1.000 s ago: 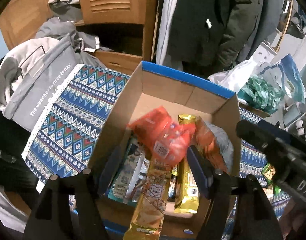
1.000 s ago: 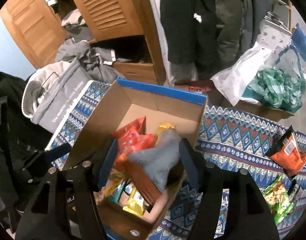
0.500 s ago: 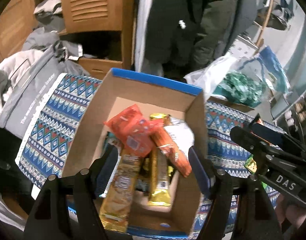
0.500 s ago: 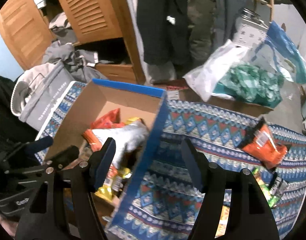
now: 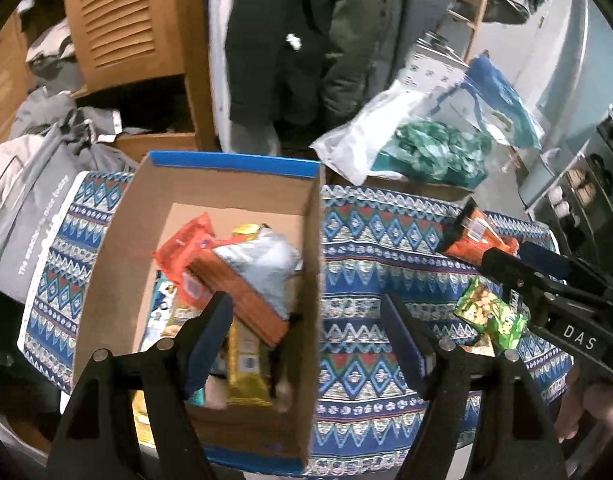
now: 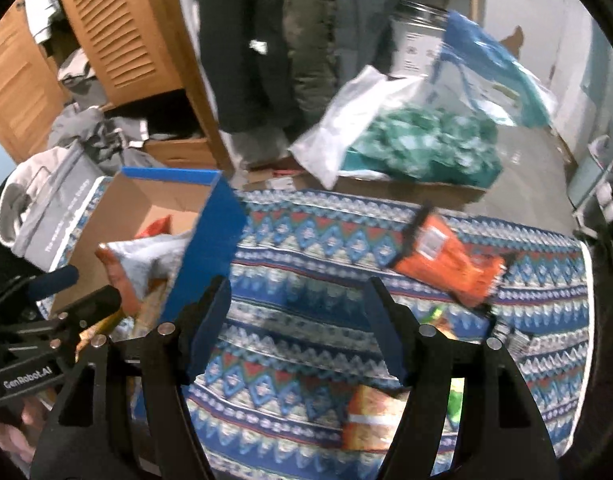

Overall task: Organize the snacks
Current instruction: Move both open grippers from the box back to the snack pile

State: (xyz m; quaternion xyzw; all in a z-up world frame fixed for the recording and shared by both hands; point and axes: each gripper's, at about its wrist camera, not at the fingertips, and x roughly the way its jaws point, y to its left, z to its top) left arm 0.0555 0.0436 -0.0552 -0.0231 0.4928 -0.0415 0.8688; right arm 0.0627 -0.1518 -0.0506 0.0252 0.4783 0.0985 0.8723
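A cardboard box (image 5: 234, 184) with blue rim stands on the patterned cloth (image 5: 378, 240) and holds several snack packs, with an orange-and-silver bag (image 5: 258, 268) on top. My left gripper (image 5: 306, 340) is open and empty above the box's right wall. My right gripper (image 6: 298, 332) is open and empty over the cloth, right of the box (image 6: 210, 232). An orange snack bag (image 6: 446, 264) lies on the cloth ahead of it. A green snack pack (image 5: 490, 316) lies near the right gripper's body. Another orange pack (image 6: 374, 416) lies between its fingers, lower down.
A wooden louvred cabinet (image 5: 118, 20) and hanging coats (image 5: 298, 40) stand behind the table. Grey clothes (image 5: 30, 184) lie left of the box. A white bag with green contents (image 5: 422, 152) sits at the far edge. Shelves (image 5: 586, 184) stand at right.
Both grippers have moved right, away from over the box. The right gripper went from above the box's contents to over the cloth near the loose snacks.
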